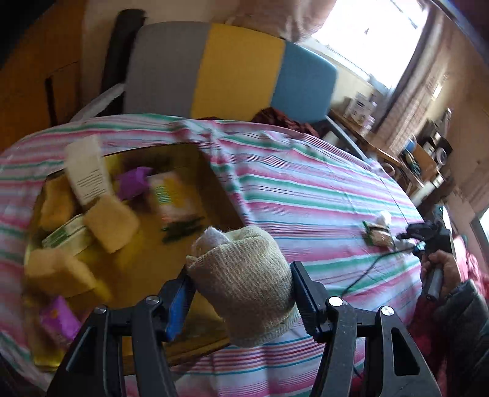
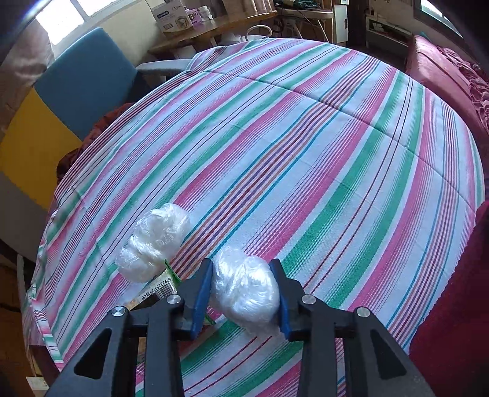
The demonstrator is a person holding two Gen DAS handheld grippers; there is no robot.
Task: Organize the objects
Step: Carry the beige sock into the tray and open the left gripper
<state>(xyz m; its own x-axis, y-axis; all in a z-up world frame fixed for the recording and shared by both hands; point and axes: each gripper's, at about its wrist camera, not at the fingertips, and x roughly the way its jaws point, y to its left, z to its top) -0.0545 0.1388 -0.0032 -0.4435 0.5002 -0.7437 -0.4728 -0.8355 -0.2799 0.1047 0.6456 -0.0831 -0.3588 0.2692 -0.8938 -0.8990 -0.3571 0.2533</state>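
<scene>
My left gripper (image 1: 241, 287) is shut on a rolled beige sock (image 1: 244, 284) and holds it above the near right edge of a yellow box (image 1: 146, 244). The box holds yellow sponges (image 1: 111, 224), a white tube (image 1: 85, 174), a purple packet (image 1: 134, 180) and other packs. My right gripper (image 2: 244, 287) is shut on a white plastic-wrapped bundle (image 2: 246, 290) just above the striped cloth (image 2: 305, 152). A second white bundle (image 2: 156, 241) lies to its left, on a green barcoded packet (image 2: 162, 287). The right gripper (image 1: 428, 241) shows at the right in the left wrist view.
A grey, yellow and blue chair back (image 1: 229, 70) stands behind the table. A dark red sofa (image 2: 443, 76) runs along the right side. A wooden shelf with boxes (image 2: 189, 24) is at the back. A small packet (image 1: 377, 233) lies on the cloth.
</scene>
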